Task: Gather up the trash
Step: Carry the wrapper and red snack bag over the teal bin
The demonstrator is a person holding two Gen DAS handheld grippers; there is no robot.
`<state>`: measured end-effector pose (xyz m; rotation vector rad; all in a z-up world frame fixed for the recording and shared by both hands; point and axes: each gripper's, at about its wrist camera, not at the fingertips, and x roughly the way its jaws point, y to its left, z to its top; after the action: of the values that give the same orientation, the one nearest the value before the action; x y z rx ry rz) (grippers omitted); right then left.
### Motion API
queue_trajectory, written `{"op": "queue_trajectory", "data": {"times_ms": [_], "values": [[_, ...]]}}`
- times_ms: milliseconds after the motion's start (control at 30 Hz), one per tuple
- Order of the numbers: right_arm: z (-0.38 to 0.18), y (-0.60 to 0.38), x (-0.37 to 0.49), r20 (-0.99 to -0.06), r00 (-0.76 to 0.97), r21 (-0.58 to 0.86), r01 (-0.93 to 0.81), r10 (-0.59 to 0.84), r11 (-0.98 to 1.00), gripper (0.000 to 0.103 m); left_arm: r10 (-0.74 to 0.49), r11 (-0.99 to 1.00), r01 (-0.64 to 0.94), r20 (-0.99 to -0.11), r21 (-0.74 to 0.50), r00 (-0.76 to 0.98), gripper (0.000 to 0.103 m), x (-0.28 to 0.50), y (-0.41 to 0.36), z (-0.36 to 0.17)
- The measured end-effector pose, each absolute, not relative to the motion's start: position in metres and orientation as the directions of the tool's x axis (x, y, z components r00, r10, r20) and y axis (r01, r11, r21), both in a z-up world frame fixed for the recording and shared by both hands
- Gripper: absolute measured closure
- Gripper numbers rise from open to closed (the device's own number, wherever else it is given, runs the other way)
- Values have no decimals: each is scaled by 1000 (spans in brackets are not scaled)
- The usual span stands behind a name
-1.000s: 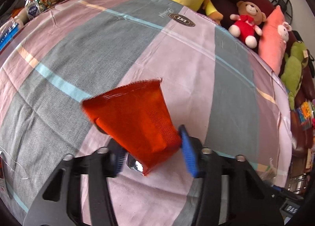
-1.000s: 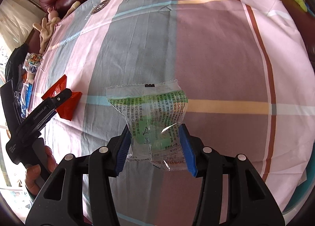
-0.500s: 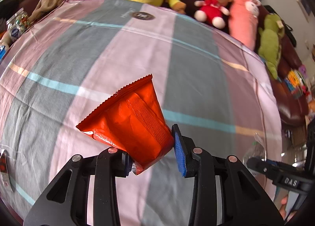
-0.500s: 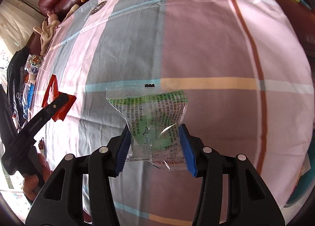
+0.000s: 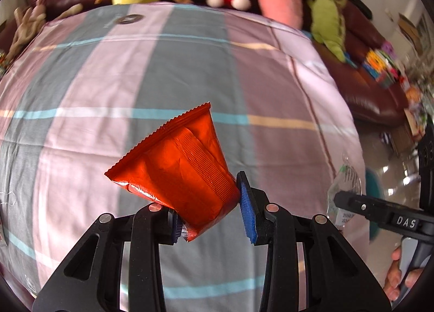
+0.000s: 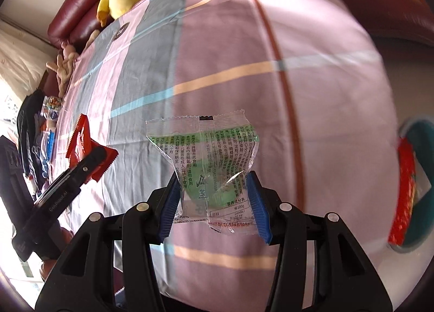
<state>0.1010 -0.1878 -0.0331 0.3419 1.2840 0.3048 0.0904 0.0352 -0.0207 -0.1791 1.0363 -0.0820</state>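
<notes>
Over the striped bedsheet (image 5: 114, 73) both hands are carrying trash, and the biggest worry is sitting at the right edge of the right wrist view: a teal bin (image 6: 419, 132) with something red already in it, only partly in frame. If either hand is letting go short of that rim, the wrapper is landing back on the sheet or on the floor.

Next, the red wrapper (image 5: 179, 168). The left hand-held gripper (image 5: 211, 219) is pinching it only by its bottom corner, its jaws having just been closing on the foil, and the wide crimped top is flaring out free. Slick foil, narrow bite: a quick swing could be pulling it loose.

Smaller still, the clear green-printed wrapper (image 6: 214, 165). The right hand-held gripper (image 6: 217, 208) is clamping its lower half between the blue pads (image 6: 257, 203); thin film like this could be clinging to a pad on release.
</notes>
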Motion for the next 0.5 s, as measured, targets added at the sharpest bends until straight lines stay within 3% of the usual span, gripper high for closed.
{"op": "queue_trajectory", "data": {"times_ms": [500], "values": [[-29,-282,55,-833,353,479,76,426,874,56,-171,978,186,-865,-92,471,67,70,-67,-11]]}}
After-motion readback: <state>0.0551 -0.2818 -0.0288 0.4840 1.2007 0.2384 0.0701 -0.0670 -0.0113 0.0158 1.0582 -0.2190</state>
